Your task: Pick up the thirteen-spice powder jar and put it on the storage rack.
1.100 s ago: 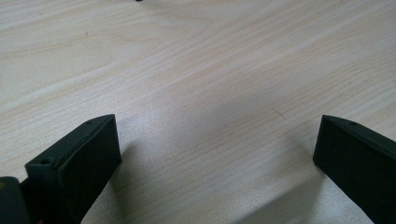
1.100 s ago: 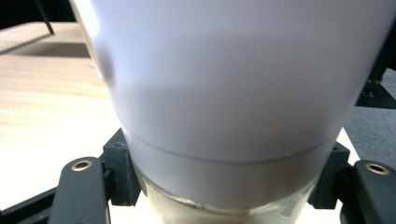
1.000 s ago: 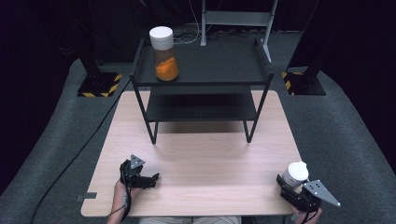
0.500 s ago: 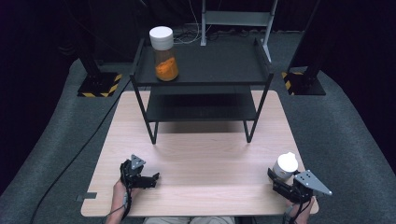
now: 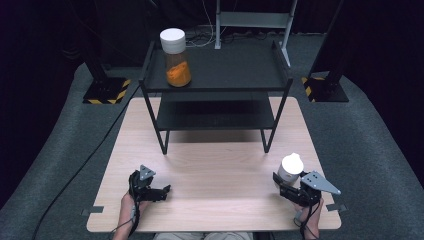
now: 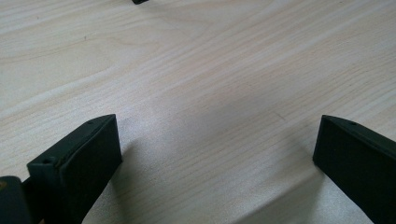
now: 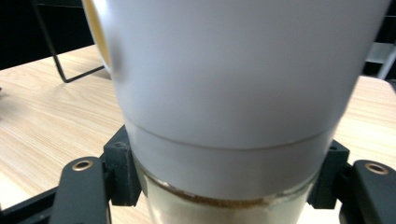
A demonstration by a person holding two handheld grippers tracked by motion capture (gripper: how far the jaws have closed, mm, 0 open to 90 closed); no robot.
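My right gripper (image 5: pixel 284 181) is shut on a white-capped jar (image 5: pixel 291 167) near the table's front right, holding it upright just above the wood. In the right gripper view the jar's white cap (image 7: pixel 233 74) looms close, and both black pads (image 7: pixel 122 172) press on the glass just under the cap. At the front left my left gripper (image 5: pixel 161 191) rests low over the table, its jaws wide apart over bare wood in the left gripper view, nothing between them. A second white-capped jar with orange powder (image 5: pixel 176 57) stands on the top left of the black shelf (image 5: pixel 235 70).
The black two-tier shelf stands at the far half of the wooden table (image 5: pixel 215 165), its legs (image 5: pixel 163 140) planted mid-table. A black cable (image 5: pixel 75 170) trails over the grey floor at the left. Stand bases with yellow-black stripes (image 5: pixel 102 92) flank the table.
My right gripper has carried its jar leftward and slightly away from the front right corner, a little higher. The left gripper has stayed where it was.
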